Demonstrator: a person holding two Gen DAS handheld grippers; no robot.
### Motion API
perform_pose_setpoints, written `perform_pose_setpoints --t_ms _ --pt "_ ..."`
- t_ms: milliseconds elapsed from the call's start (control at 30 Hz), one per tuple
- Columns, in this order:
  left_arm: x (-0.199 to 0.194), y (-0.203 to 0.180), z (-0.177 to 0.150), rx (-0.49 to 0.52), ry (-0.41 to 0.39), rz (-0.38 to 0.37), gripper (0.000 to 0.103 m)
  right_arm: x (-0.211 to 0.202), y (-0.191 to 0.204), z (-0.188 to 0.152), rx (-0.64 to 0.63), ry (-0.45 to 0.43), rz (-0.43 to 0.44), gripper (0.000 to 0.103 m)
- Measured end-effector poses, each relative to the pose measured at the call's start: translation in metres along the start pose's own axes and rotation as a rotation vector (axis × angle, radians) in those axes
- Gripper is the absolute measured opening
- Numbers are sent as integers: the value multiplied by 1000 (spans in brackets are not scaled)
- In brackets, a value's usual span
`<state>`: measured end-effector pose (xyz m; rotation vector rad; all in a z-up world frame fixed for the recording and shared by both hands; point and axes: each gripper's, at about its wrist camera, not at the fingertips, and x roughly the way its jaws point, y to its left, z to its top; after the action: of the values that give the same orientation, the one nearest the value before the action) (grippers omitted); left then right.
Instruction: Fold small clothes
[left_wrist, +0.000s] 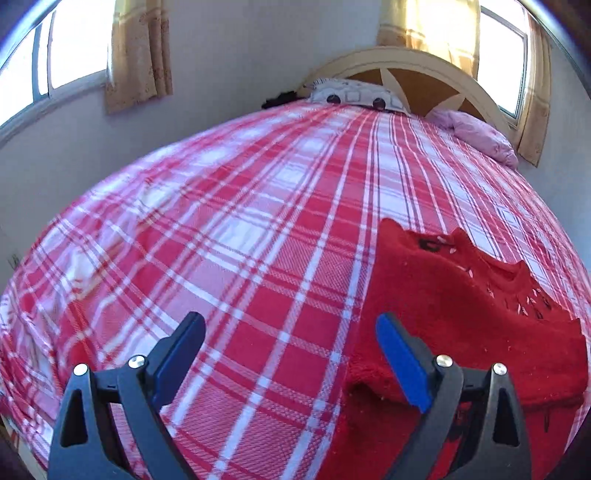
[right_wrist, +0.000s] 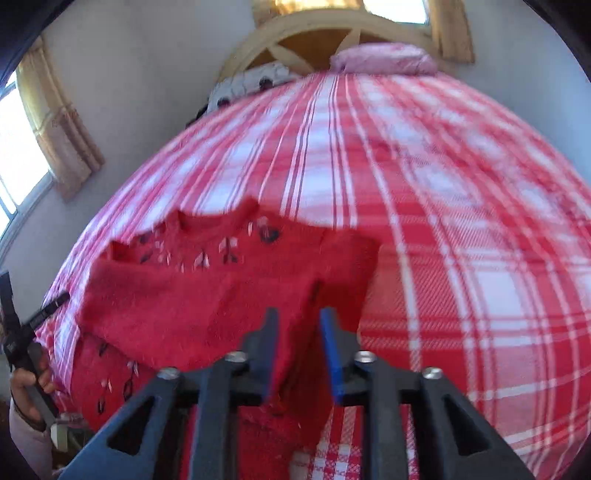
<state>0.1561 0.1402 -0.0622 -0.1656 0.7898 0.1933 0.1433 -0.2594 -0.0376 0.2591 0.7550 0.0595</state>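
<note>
A small red knitted sweater (left_wrist: 461, 295) with pale leaf embroidery lies on the red and white plaid bed (left_wrist: 240, 221), partly folded over itself. My left gripper (left_wrist: 290, 328) is open and empty, just left of the sweater's edge, its right finger over the cloth. In the right wrist view the sweater (right_wrist: 207, 295) lies ahead and to the left. My right gripper (right_wrist: 299, 325) has its jaws partly open with the sweater's right edge running between them; the frame is blurred and the pads do not press the cloth.
Pillows (left_wrist: 354, 94) and a pink bundle (left_wrist: 476, 133) lie by the wooden headboard (left_wrist: 399, 62). Curtained windows stand on both sides. The person's left hand with the other gripper handle (right_wrist: 22, 339) shows at the left edge of the right wrist view.
</note>
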Motion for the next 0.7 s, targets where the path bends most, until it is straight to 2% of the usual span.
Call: perform_pose_setpoints --t_ms 33,67,100,200,267,300,333,500,567,700 --pt "2 -1 -1 -5 12 -12 96 -7 4 6 15 -45 -18 68" --pt "6 -4 -4 -1 20 -12 96 -10 11 10 7 -74 -16 69" --pt "8 -7 -8 13 26 8 96 -12 24 16 -25 -94 36 69" --pt "22 -16 -23 85 48 104 97 6 78 28 -142 -58 197 68" --pt "22 -14 -30 78 23 103 98 34 123 35 -215 -3 281 56" --pt "21 -13 -30 73 22 110 100 50 141 36 -241 31 299 43" --pt "20 -14 -29 79 25 120 100 67 159 37 -266 68 311 35" --pt "16 -13 -37 107 -13 125 101 155 227 44 -283 218 420 35" --pt "16 -10 -38 92 -17 108 102 171 243 39 -292 262 460 35" --pt "24 -2 -34 47 18 68 103 201 268 24 -381 374 447 35"
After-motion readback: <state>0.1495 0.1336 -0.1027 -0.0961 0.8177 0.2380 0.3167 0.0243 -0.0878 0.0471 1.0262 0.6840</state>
